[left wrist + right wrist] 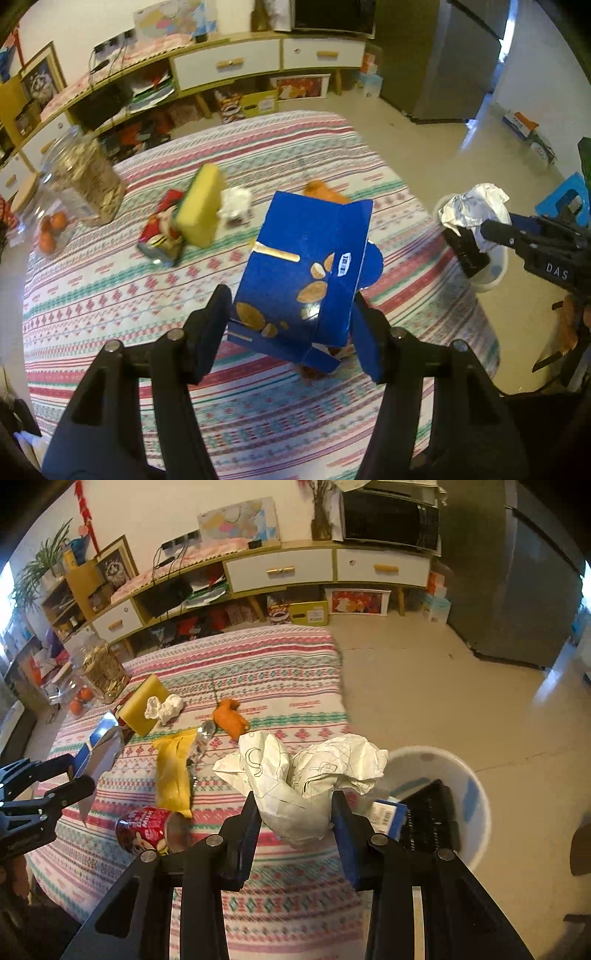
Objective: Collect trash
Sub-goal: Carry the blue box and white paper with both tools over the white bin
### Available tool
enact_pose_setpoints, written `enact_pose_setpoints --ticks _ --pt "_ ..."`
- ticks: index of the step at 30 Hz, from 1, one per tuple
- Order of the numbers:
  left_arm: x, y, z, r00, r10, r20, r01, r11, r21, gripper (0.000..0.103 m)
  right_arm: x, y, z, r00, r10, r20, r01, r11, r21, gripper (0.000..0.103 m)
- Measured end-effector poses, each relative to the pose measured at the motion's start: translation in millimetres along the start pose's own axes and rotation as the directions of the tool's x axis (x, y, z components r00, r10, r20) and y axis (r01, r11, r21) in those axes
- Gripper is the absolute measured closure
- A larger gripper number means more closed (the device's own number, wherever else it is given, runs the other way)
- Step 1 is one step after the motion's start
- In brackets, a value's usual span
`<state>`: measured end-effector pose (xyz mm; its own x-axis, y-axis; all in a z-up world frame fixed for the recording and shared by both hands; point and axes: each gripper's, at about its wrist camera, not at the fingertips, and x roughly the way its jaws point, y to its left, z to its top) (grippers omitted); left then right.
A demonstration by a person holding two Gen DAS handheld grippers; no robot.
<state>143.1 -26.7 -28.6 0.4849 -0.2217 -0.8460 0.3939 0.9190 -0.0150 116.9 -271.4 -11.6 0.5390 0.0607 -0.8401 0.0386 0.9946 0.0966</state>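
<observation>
Paper, crumpled, sits clamped in my right gripper, with the white bin just to its right and lower, so this hand is nearer. My left gripper grips the blue carton above the table.

On the table, a can is found at seven o'clock of the crumpled paper, with a wrapper just behind the can. A sponge and a tissue are placed further back at ten o'clock, the two touching. A jar is set behind them near the far-left edge. A bin is positioned on the floor beside the table, at three o'clock of the paper.
</observation>
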Motion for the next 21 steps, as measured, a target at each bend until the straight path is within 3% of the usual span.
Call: enact_pose_setpoints --ticks 21 --pt "33 -123 21 0.986 -0.164 0.012 0.161 0.978 0.13 0.04 -35 -112 -41 0.996 -0.082 -0.025 0.085 0.983 0.162 0.064"
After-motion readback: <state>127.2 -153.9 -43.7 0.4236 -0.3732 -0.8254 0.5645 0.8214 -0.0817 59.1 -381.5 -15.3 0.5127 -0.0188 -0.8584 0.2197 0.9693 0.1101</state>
